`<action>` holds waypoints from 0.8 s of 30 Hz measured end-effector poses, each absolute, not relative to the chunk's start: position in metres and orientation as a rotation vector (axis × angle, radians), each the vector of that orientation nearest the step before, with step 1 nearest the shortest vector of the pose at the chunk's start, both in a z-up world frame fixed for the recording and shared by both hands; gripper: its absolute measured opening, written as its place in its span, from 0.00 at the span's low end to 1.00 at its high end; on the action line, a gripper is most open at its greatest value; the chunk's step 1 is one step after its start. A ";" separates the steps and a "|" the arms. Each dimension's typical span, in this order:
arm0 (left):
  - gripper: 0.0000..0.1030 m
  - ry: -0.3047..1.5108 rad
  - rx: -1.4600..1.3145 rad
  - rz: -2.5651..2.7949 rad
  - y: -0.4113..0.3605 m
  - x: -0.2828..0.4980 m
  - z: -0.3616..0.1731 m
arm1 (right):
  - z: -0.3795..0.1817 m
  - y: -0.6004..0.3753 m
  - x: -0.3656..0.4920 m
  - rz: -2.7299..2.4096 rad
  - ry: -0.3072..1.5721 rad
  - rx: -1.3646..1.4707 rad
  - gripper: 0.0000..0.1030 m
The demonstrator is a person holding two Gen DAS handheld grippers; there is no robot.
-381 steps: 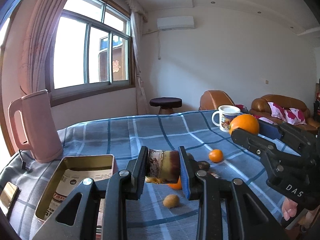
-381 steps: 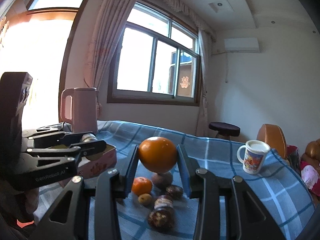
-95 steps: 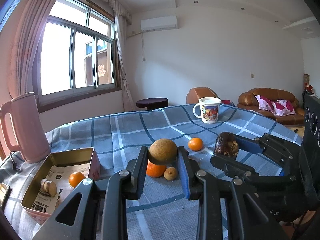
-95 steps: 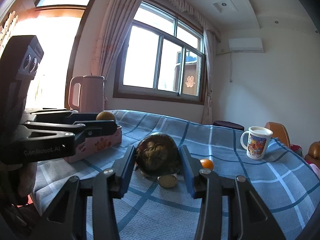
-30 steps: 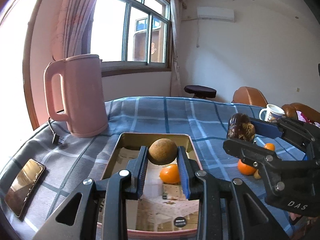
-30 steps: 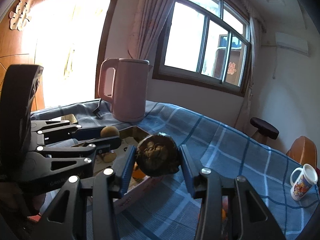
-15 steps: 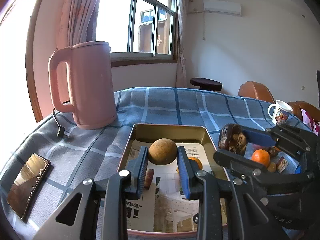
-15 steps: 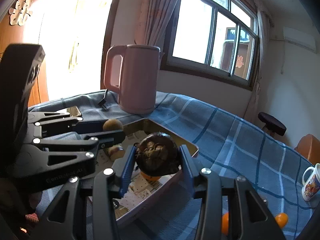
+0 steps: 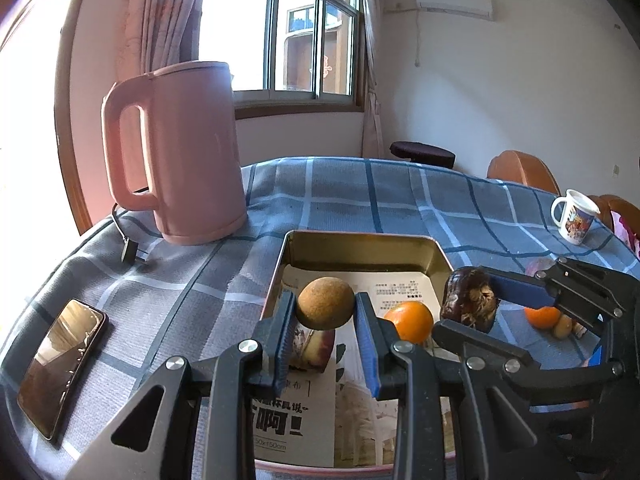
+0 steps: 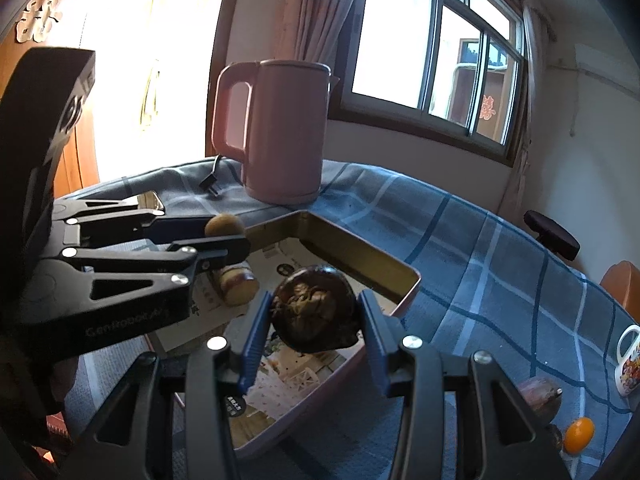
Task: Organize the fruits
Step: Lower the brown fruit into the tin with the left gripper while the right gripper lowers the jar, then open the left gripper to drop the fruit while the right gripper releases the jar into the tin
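Sunlit room, blue plaid surface (image 9: pixel 400 200) with pink kettle (image 9: pixel 180 152), phone (image 9: pixel 60 364), mug (image 9: pixel 574 216). Both tongs now over gold tin (image 9: pixel 360 246); a second ago short of it, seconds before over loose fruit pile. Left tongs (image 9: pixel 325 332) pinch round brown fruit (image 9: pixel 325 307); right tongs (image 10: pixel 316 340) pinch dark wrinkled fruit (image 10: pixel 314 314). Tin already holds orange (image 9: pixel 410 320) and a cut piece (image 9: pixel 316 346). Likely next: lower, release. Few fruits (image 9: pixel 548 318) remain outside tin.

Home living room; curtained window (image 9: pixel 280 36), wall air conditioner (image 9: pixel 454 0), leather armchair (image 9: pixel 520 170), checked cloth on the surface (image 9: pixel 360 196).
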State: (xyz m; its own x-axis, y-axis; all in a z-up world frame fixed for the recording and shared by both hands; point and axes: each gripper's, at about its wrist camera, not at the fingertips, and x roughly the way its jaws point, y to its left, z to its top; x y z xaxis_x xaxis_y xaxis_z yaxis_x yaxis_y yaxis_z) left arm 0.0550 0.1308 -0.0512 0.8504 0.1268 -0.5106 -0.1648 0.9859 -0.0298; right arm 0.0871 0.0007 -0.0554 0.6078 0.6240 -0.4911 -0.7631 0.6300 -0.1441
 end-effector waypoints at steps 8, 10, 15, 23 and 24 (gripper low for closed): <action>0.30 0.570 -0.064 0.157 0.134 0.061 -0.056 | -0.060 0.005 0.089 0.825 0.451 -0.378 0.46; 0.30 0.577 -0.063 0.157 0.135 0.062 -0.056 | -0.061 0.008 0.089 0.823 0.464 -0.390 0.46; 0.30 0.605 -0.061 0.144 0.135 0.067 -0.059 | -0.064 0.012 0.090 0.819 0.484 -0.412 0.46; 0.30 0.625 -0.041 0.141 0.131 0.070 -0.061 | -0.068 0.017 0.094 0.811 0.518 -0.429 0.46; 0.30 0.627 -0.038 0.141 0.131 0.070 -0.061 | -0.068 0.017 0.094 0.811 0.521 -0.428 0.46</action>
